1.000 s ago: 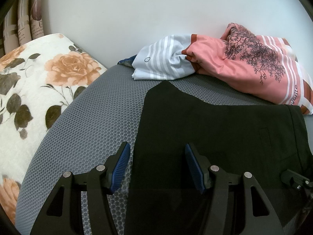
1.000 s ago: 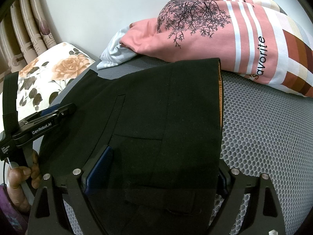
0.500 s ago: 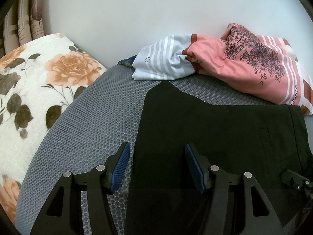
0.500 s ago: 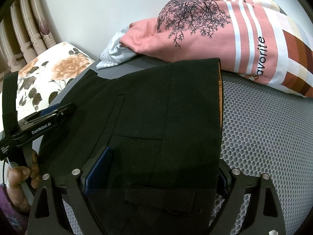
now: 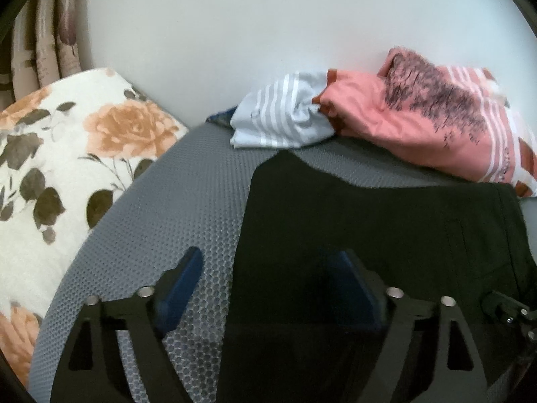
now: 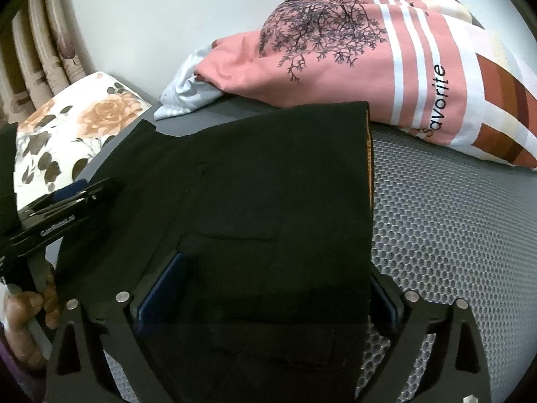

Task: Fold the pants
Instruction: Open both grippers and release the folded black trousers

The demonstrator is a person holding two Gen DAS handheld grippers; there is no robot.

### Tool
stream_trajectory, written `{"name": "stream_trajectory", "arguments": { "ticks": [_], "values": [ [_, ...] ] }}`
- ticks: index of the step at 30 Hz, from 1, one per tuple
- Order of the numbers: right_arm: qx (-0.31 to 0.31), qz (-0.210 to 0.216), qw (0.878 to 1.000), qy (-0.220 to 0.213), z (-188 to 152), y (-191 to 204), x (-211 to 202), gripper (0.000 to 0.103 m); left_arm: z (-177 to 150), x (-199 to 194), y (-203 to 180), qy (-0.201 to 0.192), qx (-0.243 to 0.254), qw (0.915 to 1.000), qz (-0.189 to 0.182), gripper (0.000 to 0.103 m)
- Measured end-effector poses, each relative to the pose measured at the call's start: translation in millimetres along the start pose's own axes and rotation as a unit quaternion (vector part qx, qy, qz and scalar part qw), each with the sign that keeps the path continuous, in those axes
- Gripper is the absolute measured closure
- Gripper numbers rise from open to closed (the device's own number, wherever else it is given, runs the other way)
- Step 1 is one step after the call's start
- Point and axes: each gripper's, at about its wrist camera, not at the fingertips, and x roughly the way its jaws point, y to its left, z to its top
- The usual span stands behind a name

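Black pants (image 5: 369, 235) lie folded flat on a grey mesh surface (image 5: 188, 201). My left gripper (image 5: 266, 268) straddles their left edge. Its jaws are opening: one blue pad (image 5: 186, 272) is over the mesh, the other is over the cloth, and neither presses on it. In the right wrist view the pants (image 6: 268, 181) fill the middle. My right gripper (image 6: 273, 288) spans their near end with its jaws opening wide; the left pad (image 6: 161, 288) rests over the cloth and the right finger stands just beyond the pants' right edge. The left gripper (image 6: 97, 188) shows at the far left, held by a hand (image 6: 27, 305).
A pink printed garment (image 6: 335, 67) and a pale striped one (image 5: 278, 124) are heaped at the back against the white wall. A floral cushion (image 5: 67, 154) lies at the left, with curtains behind it. Bare mesh (image 6: 453, 235) shows to the right of the pants.
The left gripper's fingers have spread apart, letting go of the pants' edge. The right gripper's fingers stand slightly wider. Neither hand has shifted, and the pants lie as before.
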Motion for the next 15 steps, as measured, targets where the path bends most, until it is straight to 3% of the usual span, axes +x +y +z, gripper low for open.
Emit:
{"name": "stream_trajectory", "arguments": {
  "ticks": [2, 6, 10, 15],
  "values": [
    [-0.001, -0.016, 1.000, -0.011, -0.8, 1.2, -5.9, 0.006, -0.1, -7.1, 5.4, -0.019, -0.009, 0.9998, -0.003, 0.015],
    [-0.004, -0.031, 0.998, -0.046, 0.5, 2.7, -29.7, 0.006, -1.1, -8.4, 8.5, -0.012, -0.007, 0.9998, 0.017, 0.014],
    [-0.016, -0.021, 0.996, -0.081, 3.8, 10.5, -63.4, 0.006, -5.0, -25.1, 3.8, -0.019, 0.009, 0.9990, 0.038, 0.014],
    [-0.026, 0.006, 0.995, -0.094, -1.1, 28.6, -93.4, 0.006, -5.6, -55.3, -3.7, -0.031, 0.011, 0.9984, 0.045, 0.012]
  ]
}}
